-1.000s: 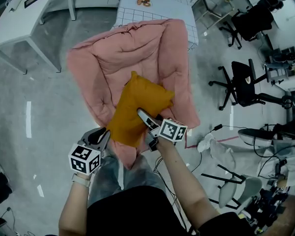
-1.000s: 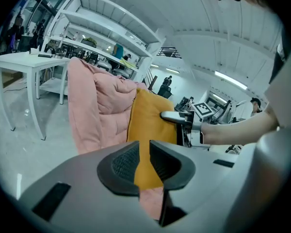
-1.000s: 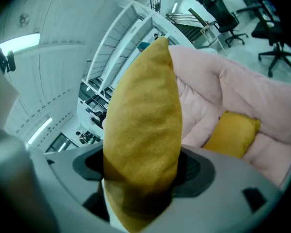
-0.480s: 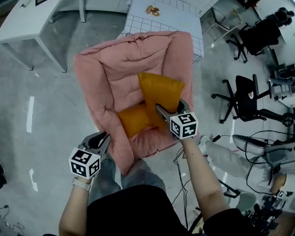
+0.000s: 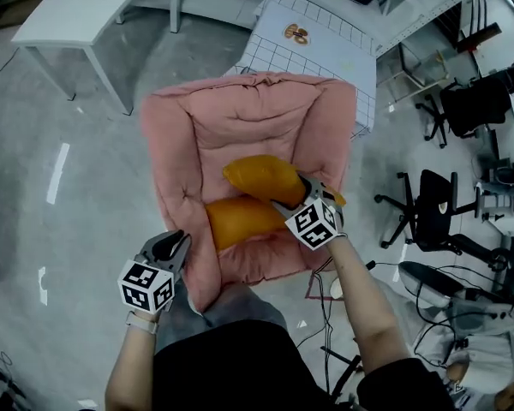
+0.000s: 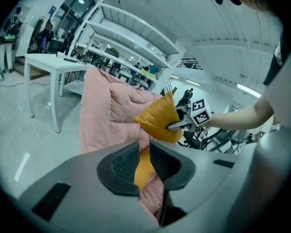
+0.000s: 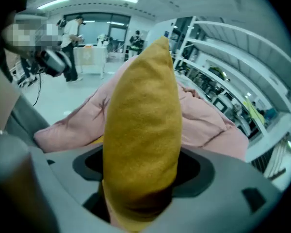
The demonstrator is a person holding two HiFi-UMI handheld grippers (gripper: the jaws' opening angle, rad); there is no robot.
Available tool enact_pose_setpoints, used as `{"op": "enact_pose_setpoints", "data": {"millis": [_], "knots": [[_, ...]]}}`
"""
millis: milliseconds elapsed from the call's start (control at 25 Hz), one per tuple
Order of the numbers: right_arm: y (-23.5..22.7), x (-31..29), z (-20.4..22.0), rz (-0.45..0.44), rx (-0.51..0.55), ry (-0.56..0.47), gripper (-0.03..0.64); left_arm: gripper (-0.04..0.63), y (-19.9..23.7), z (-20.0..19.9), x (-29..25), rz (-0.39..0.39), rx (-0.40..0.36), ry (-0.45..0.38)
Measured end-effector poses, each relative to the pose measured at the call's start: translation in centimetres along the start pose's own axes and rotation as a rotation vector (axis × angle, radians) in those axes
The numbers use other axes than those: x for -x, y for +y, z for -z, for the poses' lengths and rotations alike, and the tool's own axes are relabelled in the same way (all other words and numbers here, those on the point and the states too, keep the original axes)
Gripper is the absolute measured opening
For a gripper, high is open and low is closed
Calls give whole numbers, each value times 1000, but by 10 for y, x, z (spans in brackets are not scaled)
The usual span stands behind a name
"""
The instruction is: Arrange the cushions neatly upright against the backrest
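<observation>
Head view: a person stands at the open front edge of the pink chair [image 5: 240, 135], a gripper in each hand
Left gripper [image 5: 176, 244]: just off the pink chair's front left corner, beside its left arm pad; it touches no cushion
Left jaws: drawn all but together in the left gripper view [image 6: 144, 147], with a thin slit between the pads and nothing clamped
Right gripper [image 5: 293, 193]: over the right side of the pink chair's seat, beside its right arm pad
Right jaws: clamped on the upper orange cushion [image 7: 143, 110], which fills the gap between them edge-on in the right gripper view [image 7: 140, 165]
Lower orange cushion [image 5: 240, 219]: lies flat on the pink chair's seat near the front edge, apart from the backrest
Upper orange cushion [image 5: 261, 178]: raised above the seat, in front of the backrest and just behind the lower one; whether it touches the backrest cannot be told
Backrest [image 5: 248, 101]: bare and upright at the far end of the pink chair
Gridded sheet [image 5: 325, 37]: behind the pink chair, to the right
White table [image 5: 86, 15]: behind the pink chair, to the left
</observation>
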State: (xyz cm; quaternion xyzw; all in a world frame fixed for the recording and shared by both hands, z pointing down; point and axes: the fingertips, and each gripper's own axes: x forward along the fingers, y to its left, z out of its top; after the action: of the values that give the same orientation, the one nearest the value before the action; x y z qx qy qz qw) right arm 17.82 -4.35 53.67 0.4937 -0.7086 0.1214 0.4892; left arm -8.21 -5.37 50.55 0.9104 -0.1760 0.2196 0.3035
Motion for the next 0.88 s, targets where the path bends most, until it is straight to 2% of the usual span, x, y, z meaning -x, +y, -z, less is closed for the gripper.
{"op": "enact_pose_setpoints", "data": {"millis": [200,360,520,680,880], "knots": [[25,-22,2,-241,236,77,371,70,-1,-2,-4,-52,45,-41],[52,-33,6,-436,386,140,373,69,-1,3,1,-97,80,-61],[77,-45,10,-603,452,197,371,70,3,11,5,-137,117,-69],[97,-57,16,-728,487,251,370,70,7,20,11,-169,147,-77],[117,-75,34,-829,526,325,370,70,8,29,19,-197,170,-73]]}}
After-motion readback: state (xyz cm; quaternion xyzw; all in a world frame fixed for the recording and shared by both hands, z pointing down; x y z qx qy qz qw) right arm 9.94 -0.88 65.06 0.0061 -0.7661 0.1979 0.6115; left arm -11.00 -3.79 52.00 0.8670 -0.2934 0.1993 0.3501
